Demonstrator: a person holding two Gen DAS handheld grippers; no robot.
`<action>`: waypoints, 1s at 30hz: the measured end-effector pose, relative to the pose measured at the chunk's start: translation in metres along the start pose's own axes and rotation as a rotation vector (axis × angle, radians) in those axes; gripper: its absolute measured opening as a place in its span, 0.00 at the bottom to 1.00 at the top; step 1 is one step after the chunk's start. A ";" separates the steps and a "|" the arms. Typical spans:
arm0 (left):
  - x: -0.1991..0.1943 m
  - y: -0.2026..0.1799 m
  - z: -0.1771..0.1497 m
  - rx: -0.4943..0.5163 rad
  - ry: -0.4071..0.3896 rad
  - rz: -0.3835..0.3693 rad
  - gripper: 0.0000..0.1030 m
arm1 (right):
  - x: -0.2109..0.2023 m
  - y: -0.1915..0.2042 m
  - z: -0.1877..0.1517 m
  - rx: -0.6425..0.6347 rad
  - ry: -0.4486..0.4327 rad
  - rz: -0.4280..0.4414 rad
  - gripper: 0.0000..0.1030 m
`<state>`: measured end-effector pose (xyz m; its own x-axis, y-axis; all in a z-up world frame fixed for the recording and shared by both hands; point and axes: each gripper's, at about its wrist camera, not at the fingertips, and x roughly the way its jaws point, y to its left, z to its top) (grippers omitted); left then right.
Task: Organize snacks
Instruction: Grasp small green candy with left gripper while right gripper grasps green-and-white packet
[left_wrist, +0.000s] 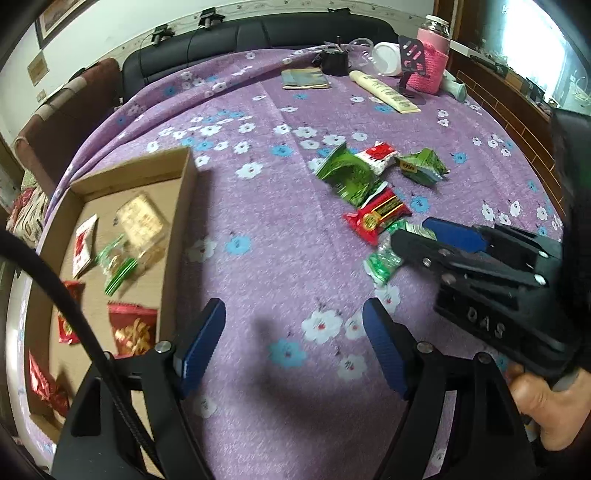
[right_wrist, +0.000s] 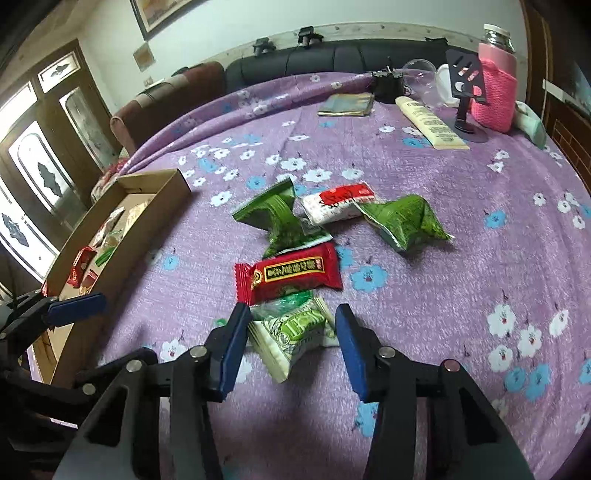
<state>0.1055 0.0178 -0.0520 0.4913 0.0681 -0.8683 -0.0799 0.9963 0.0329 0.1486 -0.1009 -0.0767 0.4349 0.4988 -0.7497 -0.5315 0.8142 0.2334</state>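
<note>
Jaws of the right gripper (right_wrist: 291, 345) are spread wide and set low over the cloth (right_wrist: 443, 258), a pale green packet (right_wrist: 295, 332) lying between the fingers; contact with the pads cannot be told. From the left wrist view the same gripper (left_wrist: 410, 236) is seen angled in from the right, its tips over that packet (left_wrist: 382, 262), a bare hand (left_wrist: 546, 406) gripping its handle. The left gripper (left_wrist: 293, 343) is held open above bare cloth (left_wrist: 258, 184), nothing between its fingers, just right of the box (left_wrist: 177, 229).

Touching the packet's far edge, a red packet (right_wrist: 288, 275) is laid flat. Beyond it, three more are clustered: a dark green one (right_wrist: 277, 218), a red-and-white one (right_wrist: 338, 203), and a crumpled green one (right_wrist: 404, 218), the first overlapping the red packet's far edge.

Inside the box, to the left, several snacks are seen: red packets (left_wrist: 131, 326), a clear green-edged one (left_wrist: 118, 264), a gold one (left_wrist: 142, 221).

At the far edge, well apart, a cream tube (right_wrist: 430, 123), a flat booklet (right_wrist: 347, 104), a black stand (right_wrist: 467, 96) and a pink-sleeved jar (right_wrist: 496, 85) are noted, a black sofa (right_wrist: 314, 62) behind.
</note>
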 end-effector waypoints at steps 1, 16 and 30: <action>0.002 -0.002 0.002 0.007 0.003 -0.009 0.75 | -0.003 0.000 -0.001 -0.009 -0.004 -0.016 0.34; 0.036 -0.050 0.030 0.141 0.041 -0.087 0.75 | -0.036 -0.044 -0.025 0.062 -0.005 -0.031 0.29; 0.036 -0.042 0.019 0.113 0.006 -0.173 0.20 | -0.041 -0.051 -0.034 0.081 -0.017 -0.021 0.29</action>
<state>0.1434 -0.0202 -0.0750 0.4839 -0.1045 -0.8689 0.1031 0.9927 -0.0620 0.1327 -0.1727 -0.0791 0.4579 0.4860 -0.7444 -0.4618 0.8455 0.2680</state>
